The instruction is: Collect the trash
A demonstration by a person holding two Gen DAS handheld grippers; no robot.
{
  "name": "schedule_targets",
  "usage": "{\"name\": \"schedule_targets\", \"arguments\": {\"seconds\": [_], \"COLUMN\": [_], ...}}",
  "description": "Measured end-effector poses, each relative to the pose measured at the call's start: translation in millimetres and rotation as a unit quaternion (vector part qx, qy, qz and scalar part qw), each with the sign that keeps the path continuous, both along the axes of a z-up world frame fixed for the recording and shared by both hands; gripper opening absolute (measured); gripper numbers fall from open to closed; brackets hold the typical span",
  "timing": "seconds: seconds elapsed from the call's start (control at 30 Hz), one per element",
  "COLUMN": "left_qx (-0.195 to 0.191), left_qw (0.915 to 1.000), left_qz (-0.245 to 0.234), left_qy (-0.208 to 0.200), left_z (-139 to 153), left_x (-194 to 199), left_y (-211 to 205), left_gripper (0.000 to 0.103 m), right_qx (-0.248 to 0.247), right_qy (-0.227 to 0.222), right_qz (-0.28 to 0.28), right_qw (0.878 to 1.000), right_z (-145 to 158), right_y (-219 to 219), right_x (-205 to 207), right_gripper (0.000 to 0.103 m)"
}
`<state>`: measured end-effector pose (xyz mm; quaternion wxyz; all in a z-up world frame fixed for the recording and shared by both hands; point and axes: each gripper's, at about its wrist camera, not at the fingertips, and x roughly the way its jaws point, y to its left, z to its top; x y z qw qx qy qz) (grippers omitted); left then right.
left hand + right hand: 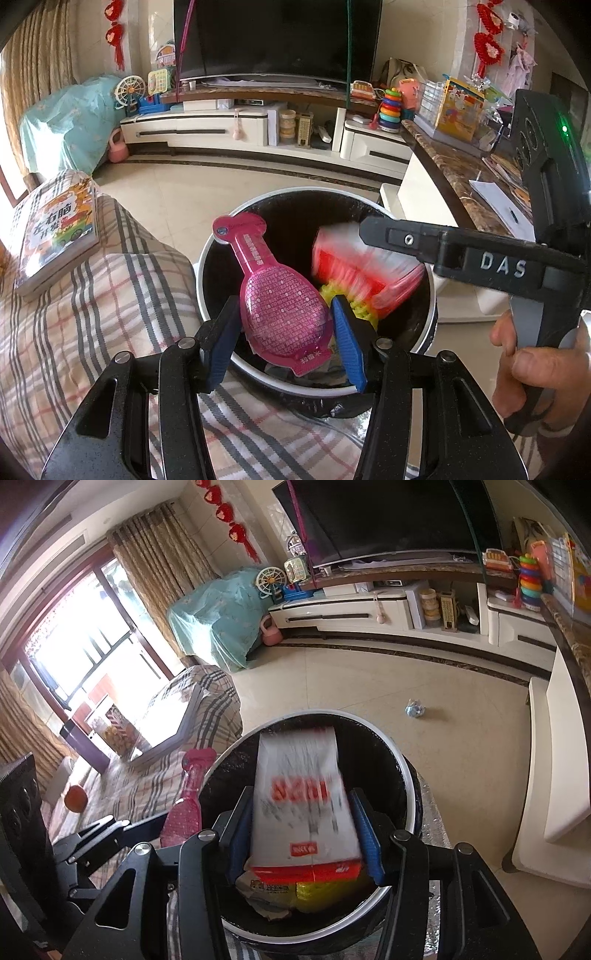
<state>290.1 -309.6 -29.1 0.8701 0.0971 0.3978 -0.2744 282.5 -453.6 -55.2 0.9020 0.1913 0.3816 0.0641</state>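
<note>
Over the round black-lined, white-rimmed bin at lower centre, my right tool stood loose about the blurred white-and-red carton, and my left tool bracketed the pink paddle-shaped plastic packet, grip unclear, so I judged spreading both wider above the mouth best.

A dark TV fills the top centre above a long white cabinet on a cream tile floor. At left, bright window, tan curtains and a plaid-covered sofa.
</note>
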Motion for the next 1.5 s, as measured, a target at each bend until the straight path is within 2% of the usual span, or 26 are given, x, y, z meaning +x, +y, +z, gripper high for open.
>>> {"name": "schedule_targets", "arguments": {"seconds": [0.17, 0.33, 0.4, 0.43, 0.67, 0.87, 1.03, 1.2, 1.33, 1.43, 1.47, 1.5], "left_qx": [-0.005, -0.027, -0.039, -0.049, -0.098, -0.116, -0.120, -0.116, -0.113, -0.109, -0.107, -0.105], "left_qw": [0.9999, 0.9990, 0.9983, 0.9974, 0.9907, 0.9857, 0.9830, 0.9799, 0.9741, 0.9659, 0.9605, 0.9564], "left_qz": [0.007, 0.029, 0.039, 0.048, 0.090, 0.115, 0.127, 0.134, 0.145, 0.161, 0.172, 0.181], "left_qy": [-0.010, -0.017, -0.018, -0.021, -0.028, -0.042, -0.057, -0.091, -0.131, -0.171, -0.191, -0.204], "left_z": [4.9, 9.4, 9.7, 10.9, 13.1, 9.7, 9.8, 14.8, 22.4, 29.3, 30.9, 31.4], "left_x": [-8.3, -28.2, -36.1, -42.7, -74.0, -105.5, -129.4, -156.8, -178.3, -193.3, -200.1, -204.6], "left_y": [9.0, 31.9, 43.3, 52.3, 96.2, 123.4, 138.6, 149.0, 153.4, 157.9, 160.5, 162.0], "left_gripper": [0.063, 0.072, 0.073, 0.073, 0.081, 0.086, 0.087, 0.087, 0.094, 0.102, 0.103, 0.103], "right_qx": [0.009, 0.017, 0.022, 0.026, 0.049, 0.050, 0.062, 0.021, -0.030, -0.084, -0.106, -0.125], "right_qy": [-0.018, -0.048, -0.055, -0.059, -0.055, -0.053, -0.080, -0.104, -0.137, -0.177, -0.196, -0.218], "right_qz": [-0.014, -0.031, -0.039, -0.042, -0.064, -0.066, -0.078, -0.081, -0.082, -0.095, -0.107, -0.120], "right_qw": [1.000, 0.998, 0.997, 0.997, 0.995, 0.995, 0.992, 0.991, 0.987, 0.976, 0.969, 0.961], "right_z": [10.1, 23.0, 25.4, 25.9, 16.7, 6.9, 2.7, 4.1, 15.6, 29.5, 35.1, 39.3], "right_y": [-4.7, -5.8, -4.7, -3.6, 11.8, 30.3, 41.0, 56.9, 70.2, 80.5, 84.0, 87.6], "right_x": [-11.1, -34.3, -45.2, -49.5, -85.7, -114.8, -144.0, -166.0, -180.4, -196.5, -203.7, -211.8], "right_gripper": [0.059, 0.077, 0.088, 0.089, 0.096, 0.097, 0.097, 0.097, 0.097, 0.098, 0.103, 0.103]}}
